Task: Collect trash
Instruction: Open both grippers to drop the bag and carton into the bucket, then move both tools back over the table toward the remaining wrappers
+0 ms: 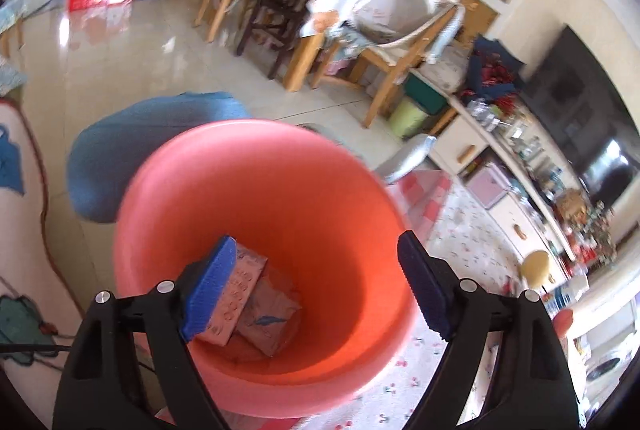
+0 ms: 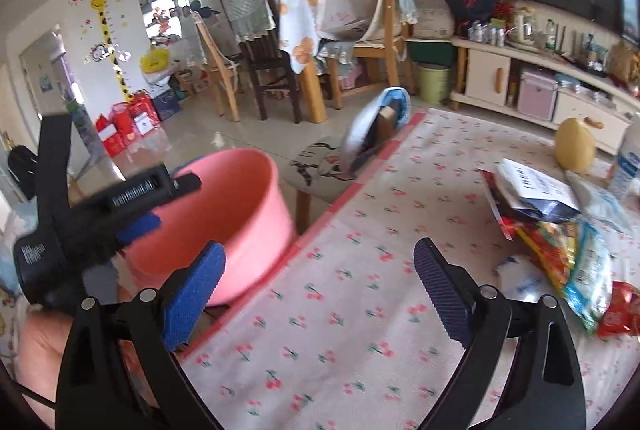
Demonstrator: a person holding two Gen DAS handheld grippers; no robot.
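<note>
A pink plastic basin [image 1: 280, 222] sits at the table's left edge; it also shows in the right wrist view [image 2: 224, 214]. Inside it lie two pinkish packets [image 1: 256, 306]. My left gripper [image 1: 320, 286] is open and empty, hovering right over the basin's mouth. My right gripper [image 2: 320, 298] is open and empty above the cherry-print tablecloth [image 2: 344, 294]. A pile of trash lies at the right: a white and dark bag [image 2: 532, 190], colourful snack wrappers [image 2: 576, 262] and a red wrapper [image 2: 620, 310]. The left gripper's body [image 2: 80, 214] shows beside the basin.
A yellow egg-shaped object [image 2: 574, 146] and a white bottle [image 2: 630, 162] stand behind the trash. A stool [image 2: 320, 166] with a blue slipper [image 2: 376, 126] stands beyond the table edge. Chairs [image 2: 272, 70], a green bin [image 2: 434, 82] and a TV cabinet [image 2: 540, 86] are farther back.
</note>
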